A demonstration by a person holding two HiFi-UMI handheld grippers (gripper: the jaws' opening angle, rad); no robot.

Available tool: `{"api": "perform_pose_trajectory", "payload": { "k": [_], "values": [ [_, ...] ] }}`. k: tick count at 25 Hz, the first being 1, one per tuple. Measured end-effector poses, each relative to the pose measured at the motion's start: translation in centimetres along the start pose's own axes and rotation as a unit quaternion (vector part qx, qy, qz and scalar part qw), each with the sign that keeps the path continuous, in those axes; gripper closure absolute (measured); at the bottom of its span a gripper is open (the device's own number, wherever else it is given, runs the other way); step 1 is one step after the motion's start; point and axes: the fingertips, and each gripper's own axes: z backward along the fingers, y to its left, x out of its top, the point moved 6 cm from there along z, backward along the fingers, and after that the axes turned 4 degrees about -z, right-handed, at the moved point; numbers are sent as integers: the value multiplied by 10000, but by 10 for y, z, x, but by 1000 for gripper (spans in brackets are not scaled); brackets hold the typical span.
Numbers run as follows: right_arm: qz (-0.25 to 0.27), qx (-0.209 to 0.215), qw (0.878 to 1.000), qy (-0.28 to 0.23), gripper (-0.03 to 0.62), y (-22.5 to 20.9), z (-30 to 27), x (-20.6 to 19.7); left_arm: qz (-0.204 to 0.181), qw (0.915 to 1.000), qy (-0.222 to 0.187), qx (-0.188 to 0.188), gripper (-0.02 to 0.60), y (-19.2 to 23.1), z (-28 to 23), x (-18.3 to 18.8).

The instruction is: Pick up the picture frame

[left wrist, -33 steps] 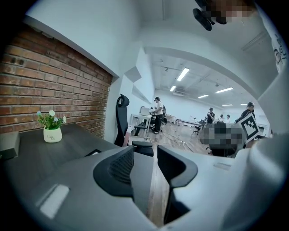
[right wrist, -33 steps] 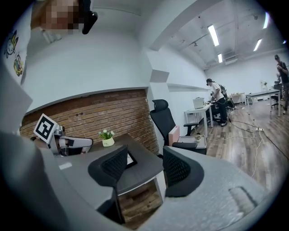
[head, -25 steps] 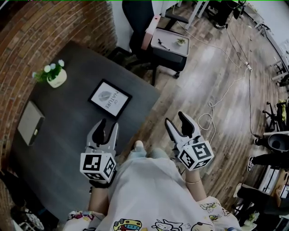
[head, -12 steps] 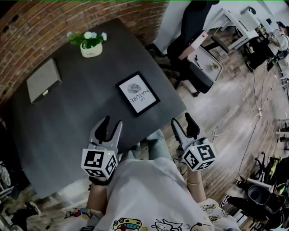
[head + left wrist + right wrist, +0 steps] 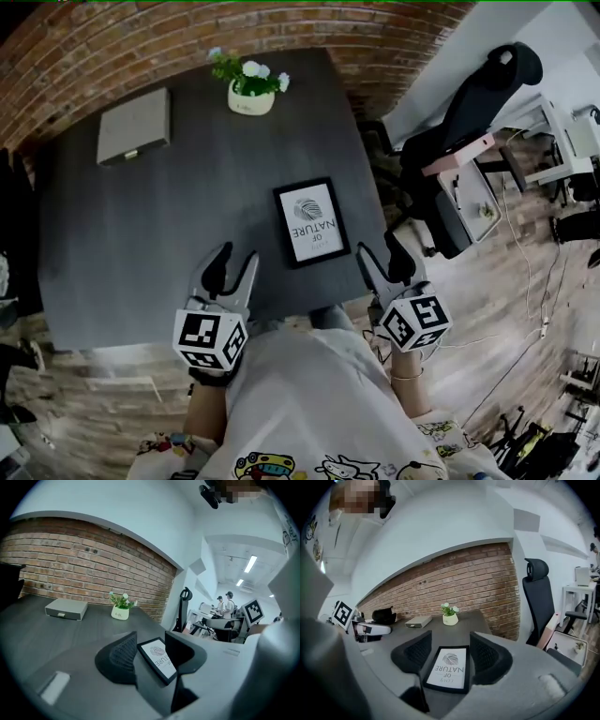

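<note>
While neither touches anything, left gripper [image 5: 232, 262]: lower left of centre, jaws wide apart, empty, over near edge of dark grey table [image 5: 169, 225].
right gripper [image 5: 380, 251]: lower right of centre, jaws wide apart, empty, at the table's near right corner.
black-framed white picture frame [image 5: 312, 222]: flat on the table, mid-frame, just beyond both grippers.
far edge: grey flat box [image 5: 134, 126] upper left; white-potted flowering plant [image 5: 249, 84] top centre; red brick wall [image 5: 187, 28] behind.
</note>
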Motion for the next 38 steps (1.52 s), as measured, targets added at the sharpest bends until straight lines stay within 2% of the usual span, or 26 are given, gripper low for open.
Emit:
{"api": "perform_pose_trajectory", "payload": {
  "k": [8,17,23,27,38],
  "values": [
    [158,1129,9935,66,344,-30,-37,30,51,9975,-192,672,391,-36,-30,17],
    [100,2071,9778,299,344,-43,-53,38,68,9899,-275,1391,394,-67,-35,28],
    [40,2317,9718,434,344,-48,-62,40,91,9856,-249,1673,396,-72,-31,29],
    [-3,2353,9706,497,344,-51,-68,40,117,9847,-195,1725,396,-69,-31,29],
    [-20,2073,9766,569,344,-48,-80,44,127,9914,-123,1296,396,-50,-52,34]
  ]
}}
